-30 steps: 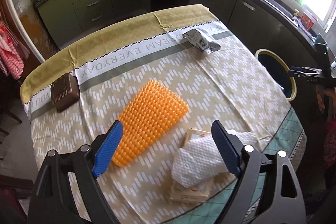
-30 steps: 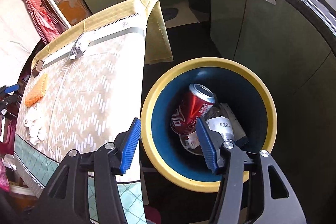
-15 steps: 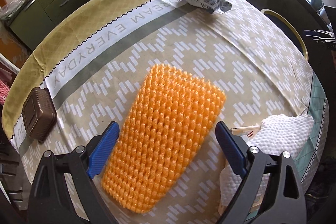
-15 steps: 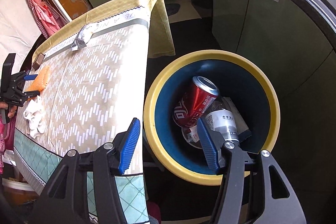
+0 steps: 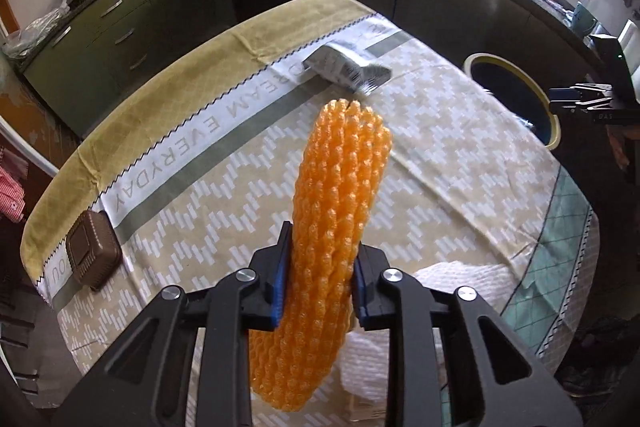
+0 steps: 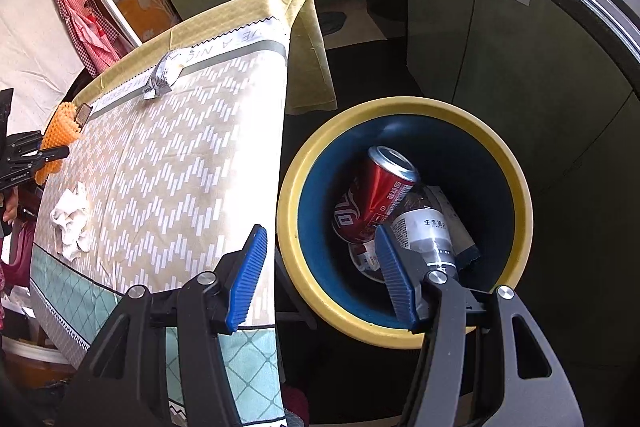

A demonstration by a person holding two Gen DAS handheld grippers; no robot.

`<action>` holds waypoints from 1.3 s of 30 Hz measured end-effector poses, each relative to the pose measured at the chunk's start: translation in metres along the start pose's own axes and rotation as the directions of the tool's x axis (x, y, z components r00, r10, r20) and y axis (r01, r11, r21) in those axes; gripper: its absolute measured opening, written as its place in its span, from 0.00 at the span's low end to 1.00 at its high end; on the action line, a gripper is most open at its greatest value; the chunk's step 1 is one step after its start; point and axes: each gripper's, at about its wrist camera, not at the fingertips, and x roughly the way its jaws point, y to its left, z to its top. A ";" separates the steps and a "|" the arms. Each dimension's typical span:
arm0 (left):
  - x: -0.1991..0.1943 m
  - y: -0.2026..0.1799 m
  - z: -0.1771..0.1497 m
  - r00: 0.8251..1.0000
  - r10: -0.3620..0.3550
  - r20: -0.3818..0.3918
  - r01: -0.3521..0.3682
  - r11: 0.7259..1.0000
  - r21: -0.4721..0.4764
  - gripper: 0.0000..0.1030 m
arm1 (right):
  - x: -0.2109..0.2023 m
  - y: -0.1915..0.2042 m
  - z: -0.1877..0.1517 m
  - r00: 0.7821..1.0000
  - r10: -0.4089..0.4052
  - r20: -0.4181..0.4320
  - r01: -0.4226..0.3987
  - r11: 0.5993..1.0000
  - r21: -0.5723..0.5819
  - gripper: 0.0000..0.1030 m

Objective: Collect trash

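Left gripper (image 5: pixel 318 277): I see its jaws have just been closing, and the blue pads now squeeze the orange foam net (image 5: pixel 334 227) from both sides.
Orange foam net: pinched into a narrow roll, it stands up from my left jaws toward 12 o'clock, its lower end hanging below the pads at 6 o'clock. In the right wrist view it shows at 9 o'clock, lifted off the tablecloth (image 5: pixel 224 195).
Right gripper (image 6: pixel 320 277): jaws apart, nothing between them; I have it over the gap between the table edge and the bin (image 6: pixel 404 107).
Bin: yellow rim, blue inside, on the floor just beside the table, at 3 o'clock in the right wrist view and at 2 o'clock in the left one.
In the bin: a red can (image 6: pixel 372 193) lying tilted, a clear bottle with a silver label (image 6: pixel 426 233) resting against it, and flat packaging under both.
Crumpled wrapper (image 5: pixel 346 67): silver and white, on the tablecloth at 12 o'clock, beyond the tip of the net.
White paper towel (image 5: pixel 464 283): crumpled on the table at 4 o'clock from my left jaws, close to the near edge.
Brown box (image 5: pixel 93 253): small and square, at 9 o'clock near the table's left edge.
Person: a hand (image 6: pixel 9 207) is partly visible at the left border of the right wrist view.
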 end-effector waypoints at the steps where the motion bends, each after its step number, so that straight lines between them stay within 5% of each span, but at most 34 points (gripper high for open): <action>1: -0.005 -0.014 0.009 1.000 -0.010 0.006 0.009 1.000 0.019 0.24 | -0.003 -0.003 -0.001 1.000 -0.002 0.005 0.002 1.000 0.006 0.55; 6: -0.008 -0.105 0.058 0.991 -0.132 -0.005 0.131 0.983 0.132 0.24 | -0.020 -0.019 -0.005 0.999 -0.014 0.034 0.013 0.999 0.031 0.55; 11: 0.033 -0.198 0.115 0.967 -0.245 -0.071 0.255 0.944 0.208 0.25 | -0.048 -0.038 -0.014 0.996 -0.041 0.080 0.036 0.998 0.060 0.55; 20: 0.139 -0.294 0.184 0.955 -0.244 -0.171 0.277 0.938 0.209 0.31 | -0.097 -0.083 -0.048 0.986 -0.116 0.118 0.099 0.986 0.138 0.58; 21: 0.148 -0.299 0.187 0.955 -0.238 -0.176 0.271 0.941 0.201 0.34 | -0.101 -0.087 -0.051 0.985 -0.122 0.119 0.104 0.984 0.144 0.58; 23: 0.160 -0.303 0.190 0.962 -0.217 -0.165 0.246 0.951 0.185 0.58 | -0.106 -0.092 -0.056 0.984 -0.129 0.121 0.110 0.982 0.154 0.58; 28: 0.148 -0.294 0.188 0.964 -0.224 -0.141 0.244 0.959 0.146 0.64 | -0.105 -0.091 -0.059 0.986 -0.123 0.117 0.105 0.983 0.149 0.59; 32: 0.100 -0.263 0.169 0.969 -0.238 -0.068 0.244 0.965 0.096 0.87 | -0.093 -0.082 -0.047 0.989 -0.102 0.107 0.088 0.988 0.127 0.59; 39: 0.038 -0.217 0.145 0.947 -0.317 0.048 0.317 0.948 0.004 0.90 | -0.085 -0.049 -0.015 0.989 -0.076 0.128 0.065 0.994 0.084 0.59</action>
